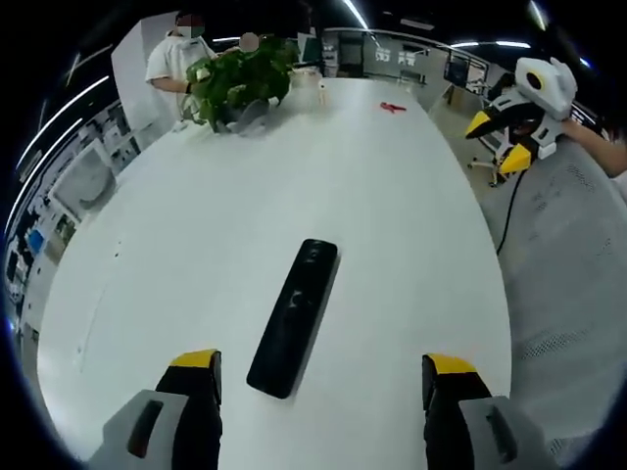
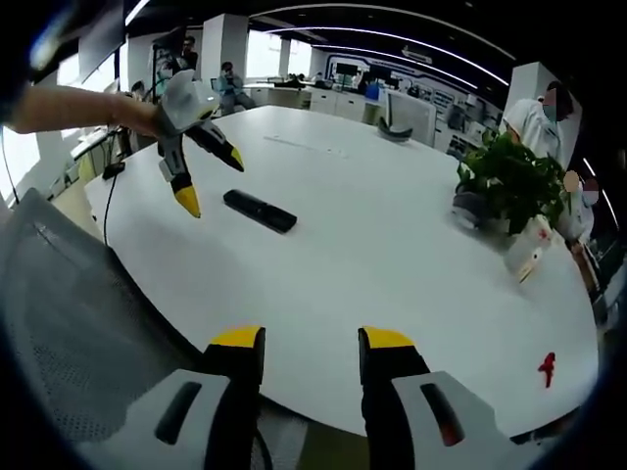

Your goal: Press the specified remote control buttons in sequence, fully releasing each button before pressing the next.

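One slim black remote (image 1: 293,317)

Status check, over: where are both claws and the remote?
Left claw open, above the table, remote just ahead between its jaws. Right claw open, off the table edge. Remote untouched. Nothing in the way.

I've got a big white table (image 1: 392,196) under me, and the black remote (image 1: 292,318) lies flat on it near my edge. Far end: a potted plant (image 1: 240,83), a small red thing (image 1: 393,107), and a white box (image 2: 530,250) by the plant.
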Demonstrator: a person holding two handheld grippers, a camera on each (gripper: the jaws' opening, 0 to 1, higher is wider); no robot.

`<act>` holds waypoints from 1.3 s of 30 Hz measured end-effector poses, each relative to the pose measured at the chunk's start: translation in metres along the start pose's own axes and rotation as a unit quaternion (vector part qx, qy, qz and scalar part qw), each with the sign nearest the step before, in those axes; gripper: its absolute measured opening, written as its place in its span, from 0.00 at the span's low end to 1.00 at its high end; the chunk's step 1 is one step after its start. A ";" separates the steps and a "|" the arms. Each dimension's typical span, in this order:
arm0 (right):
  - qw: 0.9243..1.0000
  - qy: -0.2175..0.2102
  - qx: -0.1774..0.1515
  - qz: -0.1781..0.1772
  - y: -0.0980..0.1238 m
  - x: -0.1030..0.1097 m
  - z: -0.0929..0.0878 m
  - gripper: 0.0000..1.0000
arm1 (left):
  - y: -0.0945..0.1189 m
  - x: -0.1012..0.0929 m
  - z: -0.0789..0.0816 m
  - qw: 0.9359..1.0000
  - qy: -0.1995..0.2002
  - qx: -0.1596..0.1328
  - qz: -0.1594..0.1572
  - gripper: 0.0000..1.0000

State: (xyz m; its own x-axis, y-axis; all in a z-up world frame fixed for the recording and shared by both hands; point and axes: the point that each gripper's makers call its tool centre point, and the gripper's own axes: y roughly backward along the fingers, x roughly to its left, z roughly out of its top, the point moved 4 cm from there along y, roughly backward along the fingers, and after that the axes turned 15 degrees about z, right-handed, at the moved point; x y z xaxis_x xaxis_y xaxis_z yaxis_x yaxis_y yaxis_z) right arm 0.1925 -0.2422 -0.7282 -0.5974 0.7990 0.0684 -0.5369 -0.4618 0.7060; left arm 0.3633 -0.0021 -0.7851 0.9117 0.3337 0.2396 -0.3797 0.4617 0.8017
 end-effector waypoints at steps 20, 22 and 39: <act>1.000 0.001 0.017 0.003 -0.001 0.000 -0.005 0.39 | -0.021 0.004 -0.004 1.000 0.000 0.016 -0.010 0.86; 1.000 0.004 0.018 0.005 -0.002 0.000 -0.005 0.39 | -0.024 0.001 -0.005 1.000 -0.003 0.020 -0.014 0.85; 1.000 0.004 0.019 0.006 -0.002 0.000 -0.006 0.39 | -0.036 0.000 -0.007 0.998 -0.030 0.043 -0.015 0.81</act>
State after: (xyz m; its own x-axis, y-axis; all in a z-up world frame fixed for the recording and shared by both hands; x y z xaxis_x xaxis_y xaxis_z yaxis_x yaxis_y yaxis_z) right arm 0.1900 -0.2436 -0.7333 -0.6087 0.7901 0.0723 -0.5059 -0.4567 0.7317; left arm 0.3762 -0.0127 -0.8175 0.9313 0.2703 0.2440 -0.3387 0.3970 0.8530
